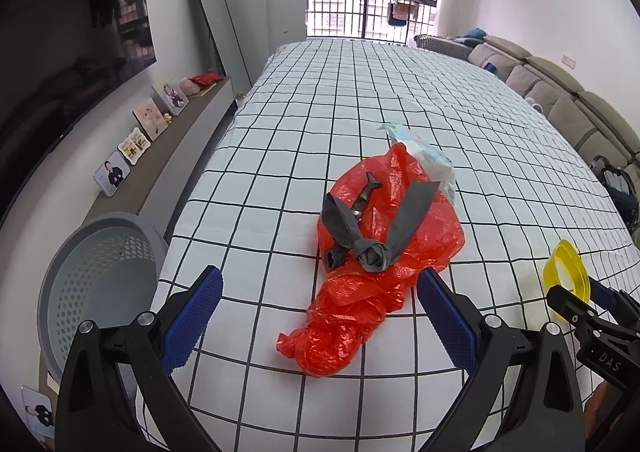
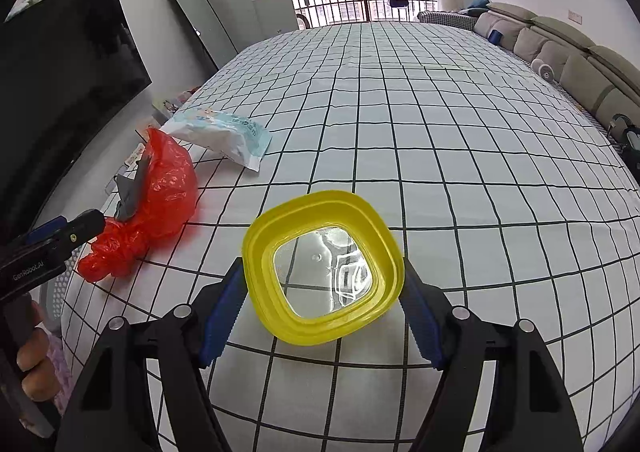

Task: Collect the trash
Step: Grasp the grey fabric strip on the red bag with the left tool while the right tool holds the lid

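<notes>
A crumpled red plastic bag [image 1: 376,252] lies on the checked tablecloth, with a knotted grey rag [image 1: 372,248] on top and a white-blue packet [image 1: 428,160] behind it. My left gripper [image 1: 320,292] is open, its fingers either side of the bag's near end, not touching it. My right gripper [image 2: 324,288] is shut on a yellow plastic container [image 2: 324,268], held tilted above the table; it also shows in the left wrist view [image 1: 568,272]. The red bag [image 2: 156,192] and packet [image 2: 224,132] show at the left in the right wrist view.
A grey perforated basket [image 1: 100,280] stands off the table's left near corner. A low shelf with photo frames [image 1: 148,120] and a TV line the left wall. A sofa [image 1: 560,92] runs along the right. The checked table [image 2: 440,132] stretches far ahead.
</notes>
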The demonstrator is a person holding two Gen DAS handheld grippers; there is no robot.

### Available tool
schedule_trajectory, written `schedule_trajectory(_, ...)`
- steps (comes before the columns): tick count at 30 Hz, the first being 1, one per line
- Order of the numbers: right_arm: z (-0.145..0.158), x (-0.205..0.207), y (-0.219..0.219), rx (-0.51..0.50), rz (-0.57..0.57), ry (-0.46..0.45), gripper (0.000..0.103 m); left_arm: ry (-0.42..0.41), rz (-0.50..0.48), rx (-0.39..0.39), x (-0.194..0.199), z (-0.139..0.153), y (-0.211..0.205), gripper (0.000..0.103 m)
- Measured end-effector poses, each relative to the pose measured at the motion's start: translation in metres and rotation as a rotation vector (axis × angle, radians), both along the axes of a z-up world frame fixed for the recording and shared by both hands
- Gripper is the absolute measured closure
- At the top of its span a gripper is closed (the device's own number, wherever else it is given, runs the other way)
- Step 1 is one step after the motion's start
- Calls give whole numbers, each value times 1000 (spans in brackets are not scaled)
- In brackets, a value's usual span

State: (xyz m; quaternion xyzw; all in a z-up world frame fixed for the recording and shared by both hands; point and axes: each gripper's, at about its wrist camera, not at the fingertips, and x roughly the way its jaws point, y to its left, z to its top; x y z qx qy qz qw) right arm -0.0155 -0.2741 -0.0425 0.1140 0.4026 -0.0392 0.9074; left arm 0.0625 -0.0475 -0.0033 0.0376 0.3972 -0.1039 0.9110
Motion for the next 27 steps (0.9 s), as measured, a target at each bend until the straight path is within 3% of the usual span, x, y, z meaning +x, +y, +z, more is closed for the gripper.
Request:
schedule_trajectory(10,-9,8,3,8,8,12,32,-3,-22,21,18,-7,-8,9)
schedule_trajectory(19,-13,8,2,18,10,21,32,43,-89,8,22,-18,-23,51)
schedule_trajectory(24,-11,6,1,25,8,12,32,40,-106,7,17,-17,-23,83)
schedule_trajectory(27,-10,4,0,30,10,9,32,42,-110,-6,16,-15,-22,86)
